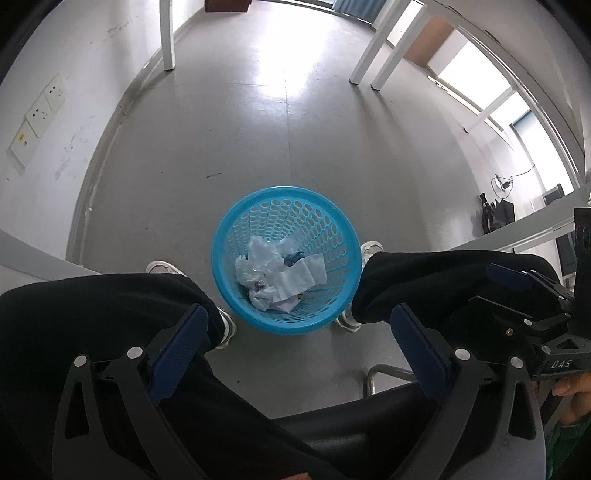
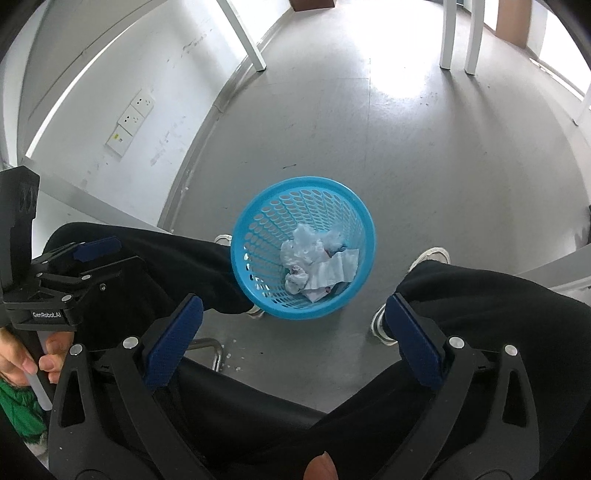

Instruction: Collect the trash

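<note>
A blue perforated waste basket (image 1: 258,221) (image 2: 273,218) stands on the grey floor between a seated person's feet. Crumpled white tissues and clear plastic wrap (image 1: 280,273) (image 2: 317,266) lie in its bottom. My left gripper (image 1: 295,332) hangs above and in front of the basket, jaws wide open with nothing between the blue pads. My right gripper (image 2: 295,325) is likewise open and empty above the basket's near side. Each gripper shows at the edge of the other's view: the right gripper (image 1: 517,291) and the left gripper (image 2: 85,258).
The person's black-trousered legs (image 1: 92,306) (image 2: 480,295) and white shoes (image 1: 369,249) flank the basket. A chair's metal tube (image 2: 214,350) lies below. White table legs (image 1: 168,37) (image 2: 458,33) stand farther off, with a wall carrying sockets (image 2: 133,118) at left.
</note>
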### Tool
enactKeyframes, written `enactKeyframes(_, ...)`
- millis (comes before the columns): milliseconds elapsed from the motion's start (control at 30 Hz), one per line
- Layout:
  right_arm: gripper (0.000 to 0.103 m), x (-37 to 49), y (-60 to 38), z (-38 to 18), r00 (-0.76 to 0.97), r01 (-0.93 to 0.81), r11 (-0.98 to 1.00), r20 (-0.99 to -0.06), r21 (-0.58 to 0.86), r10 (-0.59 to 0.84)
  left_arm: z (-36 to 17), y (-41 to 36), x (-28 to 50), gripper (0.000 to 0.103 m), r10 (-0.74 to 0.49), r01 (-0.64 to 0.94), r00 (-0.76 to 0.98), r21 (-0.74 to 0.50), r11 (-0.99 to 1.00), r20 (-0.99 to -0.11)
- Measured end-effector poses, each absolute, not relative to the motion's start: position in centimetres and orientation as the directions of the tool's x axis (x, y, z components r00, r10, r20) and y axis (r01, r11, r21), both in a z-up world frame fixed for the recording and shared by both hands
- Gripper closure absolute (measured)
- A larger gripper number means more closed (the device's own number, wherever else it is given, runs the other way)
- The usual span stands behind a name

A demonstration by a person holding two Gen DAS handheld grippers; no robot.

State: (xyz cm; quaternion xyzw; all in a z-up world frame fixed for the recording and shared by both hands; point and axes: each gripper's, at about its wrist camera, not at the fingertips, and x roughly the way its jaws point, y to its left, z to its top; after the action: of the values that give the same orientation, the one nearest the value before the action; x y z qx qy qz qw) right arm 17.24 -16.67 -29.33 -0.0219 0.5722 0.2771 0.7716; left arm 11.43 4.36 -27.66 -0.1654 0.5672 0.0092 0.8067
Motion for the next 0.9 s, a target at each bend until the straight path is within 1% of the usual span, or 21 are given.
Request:
enactKeyframes(367, 0.009, 17.2, -16.71, -29.58, 0.186, -0.446, 0.844, -0.892, 0.298, 0.413, -27.85, 4.64, 11.51, 0.006, -0.174, -0.237, 0.358, -0.269, 0.933, -0.917)
enactKeyframes(900, 0.009, 17.14, -16.59, -29.93, 0.175, -0.438, 0.843, -0.89, 0.312, 0.42, -28.15, 4.83, 11.58, 0.006, -0.188, -0.232, 0.35, -0.28, 0.932, -0.918)
